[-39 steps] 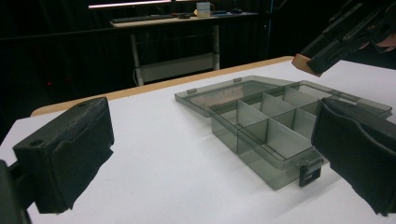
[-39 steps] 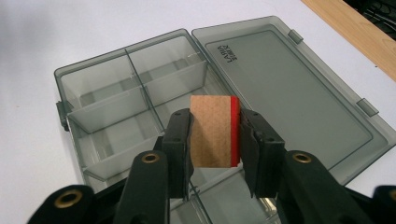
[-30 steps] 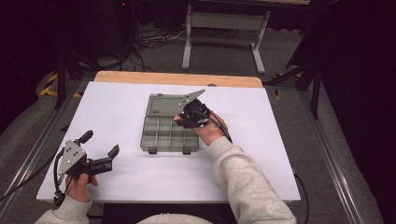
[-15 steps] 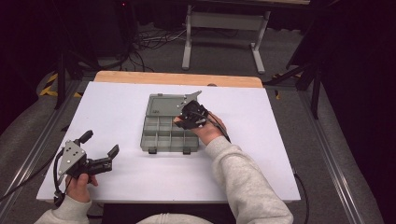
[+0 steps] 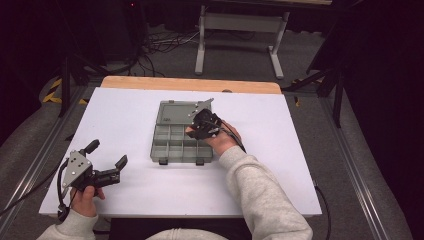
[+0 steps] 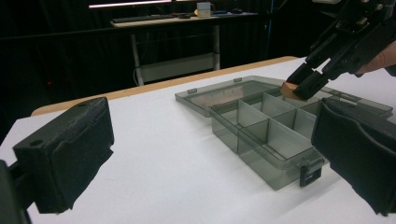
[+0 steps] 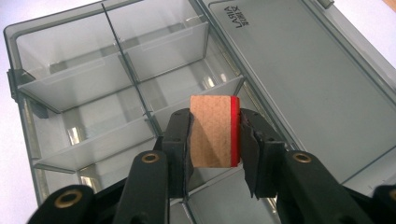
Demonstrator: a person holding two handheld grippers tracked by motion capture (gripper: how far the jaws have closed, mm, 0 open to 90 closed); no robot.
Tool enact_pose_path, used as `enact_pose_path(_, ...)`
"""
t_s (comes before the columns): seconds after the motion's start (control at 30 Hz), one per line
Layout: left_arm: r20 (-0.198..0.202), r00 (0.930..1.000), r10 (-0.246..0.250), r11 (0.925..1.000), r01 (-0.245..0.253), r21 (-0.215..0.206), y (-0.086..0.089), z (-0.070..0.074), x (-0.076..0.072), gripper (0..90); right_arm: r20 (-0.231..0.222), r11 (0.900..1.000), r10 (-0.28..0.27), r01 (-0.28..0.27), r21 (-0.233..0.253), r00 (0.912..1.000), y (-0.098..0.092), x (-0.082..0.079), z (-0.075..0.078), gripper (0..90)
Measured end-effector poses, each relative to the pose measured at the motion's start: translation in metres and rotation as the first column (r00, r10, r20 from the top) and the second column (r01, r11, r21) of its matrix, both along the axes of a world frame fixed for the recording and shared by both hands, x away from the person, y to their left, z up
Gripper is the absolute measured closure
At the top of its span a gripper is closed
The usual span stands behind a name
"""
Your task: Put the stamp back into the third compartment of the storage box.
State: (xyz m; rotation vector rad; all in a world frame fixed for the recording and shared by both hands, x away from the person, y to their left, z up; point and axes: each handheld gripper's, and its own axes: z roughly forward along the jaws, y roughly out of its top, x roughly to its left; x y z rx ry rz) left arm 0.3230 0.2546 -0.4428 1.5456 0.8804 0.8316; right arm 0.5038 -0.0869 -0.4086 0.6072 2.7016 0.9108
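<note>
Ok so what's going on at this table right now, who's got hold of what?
A person works with a hand-held gripper in each hand. The right gripper is shut on a small wooden block with a red edge, holding it over the divided compartments of an open grey organizer box whose lid lies flat behind it. The left gripper rests open near the table's front left corner, holding nothing.

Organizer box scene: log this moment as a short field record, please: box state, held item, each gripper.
box: grey compartment box, lid open flat on the white table
compartments: those in view look empty
held item: small wooden block with a red edge
right gripper: shut on the block, above the box
left gripper: open, holding nothing, at the table's near left
</note>
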Motion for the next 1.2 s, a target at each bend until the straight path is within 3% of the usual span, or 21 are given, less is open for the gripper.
enact_pose_path(1.2, 0.001, 1.0, 0.001, 1.0, -0.001, -0.002, 0.0001, 0.0002, -0.0001, 0.1, -0.015, 1.0, 0.007, -0.008, -0.021, 0.9999, 0.003, 0.0029, -0.0072, 64.7)
